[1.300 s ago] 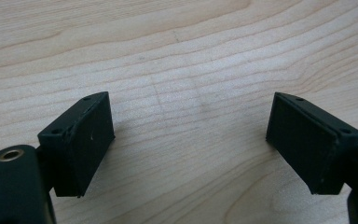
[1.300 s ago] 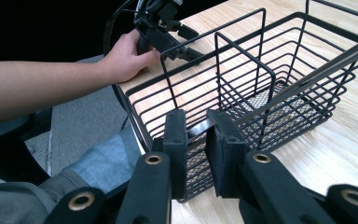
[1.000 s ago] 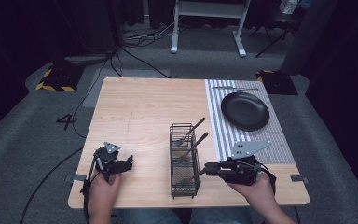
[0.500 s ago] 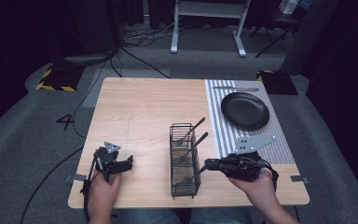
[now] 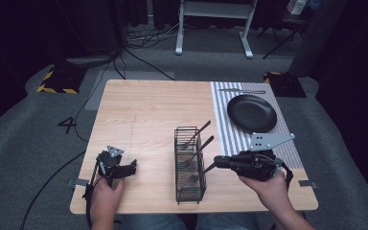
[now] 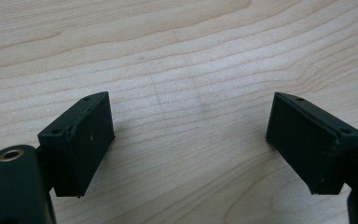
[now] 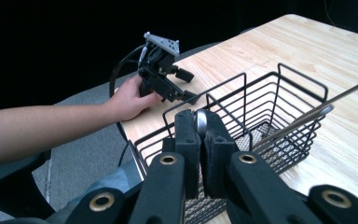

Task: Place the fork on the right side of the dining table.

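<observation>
Two jaws of the right tool (image 7: 199, 140) pinch a metal utensil handle (image 7: 200, 122) at the near rim of the wire basket (image 5: 189, 165). Left tool (image 5: 117, 167) rests wide open, low over the table (image 5: 143, 110), well apart from the basket.

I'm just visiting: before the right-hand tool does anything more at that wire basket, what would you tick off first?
1. Right gripper shut on a utensil handle: ok.
2. Which utensil it is: cannot tell.
3. Wire basket upright on the table: ok.
4. Other utensils leaning in the basket, might snag: not ok.
5. Left gripper open, apart from the basket: ok.
6. Black plate on the striped mat bare: ok.
</observation>
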{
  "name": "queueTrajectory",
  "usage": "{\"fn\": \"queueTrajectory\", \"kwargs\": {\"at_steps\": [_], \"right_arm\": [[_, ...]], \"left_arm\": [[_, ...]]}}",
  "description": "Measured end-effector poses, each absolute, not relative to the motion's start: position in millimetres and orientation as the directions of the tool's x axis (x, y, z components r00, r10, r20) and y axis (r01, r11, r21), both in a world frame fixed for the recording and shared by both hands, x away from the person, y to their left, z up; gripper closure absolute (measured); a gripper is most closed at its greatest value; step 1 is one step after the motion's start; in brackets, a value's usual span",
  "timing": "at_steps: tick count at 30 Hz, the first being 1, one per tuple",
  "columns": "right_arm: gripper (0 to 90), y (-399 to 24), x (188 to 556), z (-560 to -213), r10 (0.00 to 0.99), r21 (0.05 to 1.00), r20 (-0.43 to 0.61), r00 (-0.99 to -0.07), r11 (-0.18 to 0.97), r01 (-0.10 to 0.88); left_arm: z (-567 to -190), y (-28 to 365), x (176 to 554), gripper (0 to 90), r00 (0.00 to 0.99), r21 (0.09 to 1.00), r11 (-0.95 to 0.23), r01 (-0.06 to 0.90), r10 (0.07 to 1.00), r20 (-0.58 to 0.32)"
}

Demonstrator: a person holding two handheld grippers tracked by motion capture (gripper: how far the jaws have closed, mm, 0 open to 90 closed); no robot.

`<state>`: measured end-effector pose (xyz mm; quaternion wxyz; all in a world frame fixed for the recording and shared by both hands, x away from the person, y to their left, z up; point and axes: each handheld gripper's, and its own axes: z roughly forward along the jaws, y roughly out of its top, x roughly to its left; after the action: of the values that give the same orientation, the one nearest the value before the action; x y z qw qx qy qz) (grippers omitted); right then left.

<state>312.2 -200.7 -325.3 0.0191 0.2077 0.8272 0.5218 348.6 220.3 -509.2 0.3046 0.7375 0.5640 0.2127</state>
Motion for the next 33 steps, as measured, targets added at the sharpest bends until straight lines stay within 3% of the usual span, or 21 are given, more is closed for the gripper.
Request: {"fn": "queueTrajectory", "kwargs": {"at_steps": [33], "right_arm": [[87.0, -251.2, 322.3, -275.8, 0.456, 0.913, 0.151, -0.877, 0.275, 0.301]], "left_arm": [[-509.2, 220.2, 348.6, 15.0, 0.273, 0.689, -0.178, 0.703, 0.961, -0.03]]}}
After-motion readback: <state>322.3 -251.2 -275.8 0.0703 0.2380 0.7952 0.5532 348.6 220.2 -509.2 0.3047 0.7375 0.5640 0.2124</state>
